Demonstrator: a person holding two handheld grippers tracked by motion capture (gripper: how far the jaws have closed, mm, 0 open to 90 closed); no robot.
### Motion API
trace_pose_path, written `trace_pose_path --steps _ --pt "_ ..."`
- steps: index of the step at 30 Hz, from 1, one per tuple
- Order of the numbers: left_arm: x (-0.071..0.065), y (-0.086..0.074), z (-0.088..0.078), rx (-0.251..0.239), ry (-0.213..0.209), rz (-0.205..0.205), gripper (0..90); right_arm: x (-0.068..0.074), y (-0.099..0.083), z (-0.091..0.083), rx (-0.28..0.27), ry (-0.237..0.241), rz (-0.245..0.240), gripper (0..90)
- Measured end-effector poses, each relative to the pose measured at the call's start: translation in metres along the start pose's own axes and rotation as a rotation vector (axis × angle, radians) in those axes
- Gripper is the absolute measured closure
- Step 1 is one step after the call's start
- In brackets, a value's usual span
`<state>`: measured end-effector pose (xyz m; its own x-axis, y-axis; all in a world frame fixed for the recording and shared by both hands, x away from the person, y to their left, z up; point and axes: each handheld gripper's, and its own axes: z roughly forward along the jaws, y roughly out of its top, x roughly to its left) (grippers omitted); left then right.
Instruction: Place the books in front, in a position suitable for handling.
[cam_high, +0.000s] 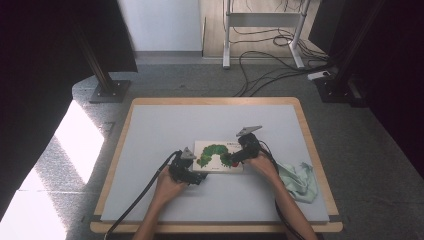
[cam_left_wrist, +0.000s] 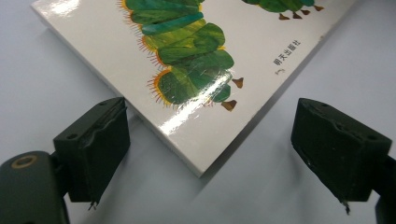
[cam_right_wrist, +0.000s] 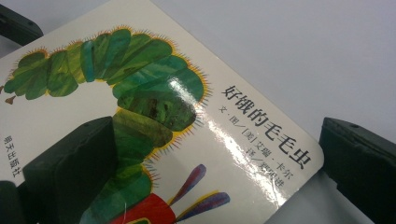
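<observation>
A board book (cam_high: 217, 156) with a white cover and a green caterpillar on it lies flat on the grey table mat (cam_high: 165, 130). My left gripper (cam_high: 196, 175) is at the book's near left corner. In the left gripper view that corner of the book (cam_left_wrist: 201, 60) points in between the jaws of the left gripper (cam_left_wrist: 215, 123), which stand wide apart; the left jaw is close against the book's edge and the right jaw is clear of it. My right gripper (cam_high: 239, 156) is at the book's right end. It is open (cam_right_wrist: 217, 154), one jaw over the cover (cam_right_wrist: 154, 93) and the other beyond the rounded corner.
A pale green cloth (cam_high: 300, 180) lies crumpled at the table's right edge, beside the right forearm. The table has a wooden rim (cam_high: 215, 227). Cables (cam_high: 270, 65) and a metal stand's feet are on the floor beyond the far edge.
</observation>
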<state>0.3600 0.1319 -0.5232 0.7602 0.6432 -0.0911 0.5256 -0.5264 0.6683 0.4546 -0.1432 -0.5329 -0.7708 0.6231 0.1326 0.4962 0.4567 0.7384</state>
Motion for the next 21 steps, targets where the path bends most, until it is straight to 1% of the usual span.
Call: trace_pose_path --steps 2,4,5,6,7,8,9,10,12,13,14,15,16,17,19,20,21 --pt "-0.010 -0.008 -0.007 0.004 -0.017 -0.003 11.2 0.009 -0.005 -0.004 0.011 0.013 -0.006 0.0" --pt "-0.020 -0.016 -0.014 0.008 -0.023 -0.003 11.2 0.018 -0.010 -0.009 0.017 0.026 -0.022 0.0" --pt "-0.027 -0.021 -0.017 0.018 -0.023 0.019 11.2 0.027 -0.015 -0.014 0.026 0.043 -0.037 0.0" --pt "-0.027 -0.021 -0.017 0.018 -0.023 0.019 11.2 0.027 -0.015 -0.014 0.026 0.043 -0.037 0.0" --pt "-0.030 -0.023 -0.020 0.040 -0.019 0.051 11.2 0.030 -0.017 -0.016 0.029 0.047 -0.040 0.0" --pt "-0.031 -0.023 -0.023 0.062 -0.034 0.079 11.3 0.033 -0.020 -0.018 0.029 0.054 -0.049 0.0" --pt "-0.030 -0.023 -0.024 0.071 -0.051 0.092 11.7 0.036 -0.021 -0.020 0.029 0.052 -0.051 0.0" --pt "-0.024 -0.023 -0.028 0.084 -0.056 0.115 8.8 0.038 -0.023 -0.025 0.020 0.022 -0.064 3.8" --pt "-0.016 -0.024 -0.034 0.115 0.020 0.144 0.0 0.040 -0.024 -0.032 0.007 0.001 -0.082 9.0" --pt "-0.016 -0.024 -0.034 0.115 0.020 0.144 0.0 0.040 -0.024 -0.032 0.007 0.001 -0.082 9.0" --pt "-0.009 -0.026 -0.039 0.117 0.073 0.150 0.0 0.040 -0.024 -0.037 -0.005 0.001 -0.077 9.4" --pt "-0.002 -0.028 -0.042 0.118 0.109 0.142 0.0 0.040 -0.025 -0.043 -0.017 -0.004 -0.055 9.8" --pt "0.011 -0.030 -0.045 0.098 0.127 0.107 0.0 0.041 -0.027 -0.049 -0.010 -0.006 -0.042 10.3" --pt "0.011 -0.030 -0.045 0.098 0.127 0.107 0.0 0.041 -0.027 -0.049 -0.010 -0.006 -0.042 10.3" --pt "0.025 -0.033 -0.042 0.073 0.140 0.061 0.0 0.042 -0.030 -0.050 0.003 -0.006 -0.042 10.0" --pt "0.026 -0.033 -0.040 0.071 0.143 0.058 0.0 0.042 -0.033 -0.047 0.014 0.003 -0.031 9.3" --pt "0.028 -0.033 -0.036 0.071 0.144 0.064 0.0 0.043 -0.035 -0.042 0.024 0.022 -0.021 7.9"
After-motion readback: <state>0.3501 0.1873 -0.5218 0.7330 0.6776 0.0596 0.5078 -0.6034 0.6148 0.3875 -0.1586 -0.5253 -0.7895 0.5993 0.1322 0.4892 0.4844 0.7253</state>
